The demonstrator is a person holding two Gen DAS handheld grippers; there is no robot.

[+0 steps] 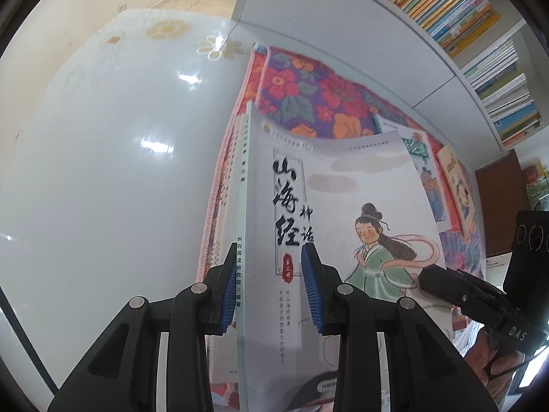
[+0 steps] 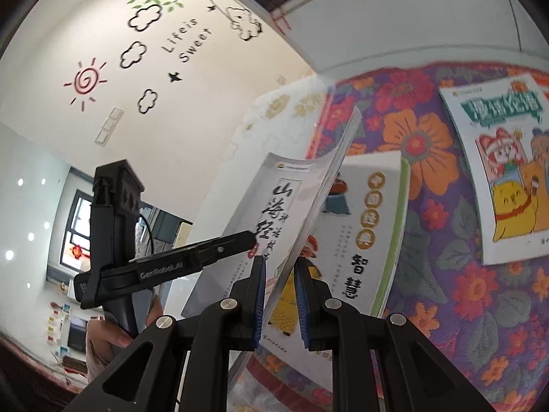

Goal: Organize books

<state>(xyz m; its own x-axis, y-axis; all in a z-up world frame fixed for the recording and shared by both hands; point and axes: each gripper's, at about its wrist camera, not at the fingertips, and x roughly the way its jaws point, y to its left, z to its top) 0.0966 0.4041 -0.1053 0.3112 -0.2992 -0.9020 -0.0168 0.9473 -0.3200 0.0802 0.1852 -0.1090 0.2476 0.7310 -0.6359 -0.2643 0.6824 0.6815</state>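
left gripper point(image 1: 271, 285): its jaws are nearly closed on the spine side of the grey book point(image 1: 343, 223), and the blue pads look like they squeeze it
right gripper point(image 2: 279, 304): its jaws are pinched tight on the other edge of the same grey book point(image 2: 274, 213)
grey book: it is up in the air, held by both grippers, tilted over the flowery cloth point(image 1: 302, 86)
yellow-title book point(image 2: 367, 233): it lies flat on the flowery cloth point(image 2: 463, 309), just under the held book
cartoon book point(image 2: 501, 171): it lies flat on the cloth too, farther off, apart from the others
table point(image 1: 103, 137): white and shiny, beside the cloth
shelf books point(image 1: 456, 10): many already stand in rows on the shelf far back
done so far: one book is picked up
left to do: I think this book has to be put away, and then the two flat ones; the job looks only just begun
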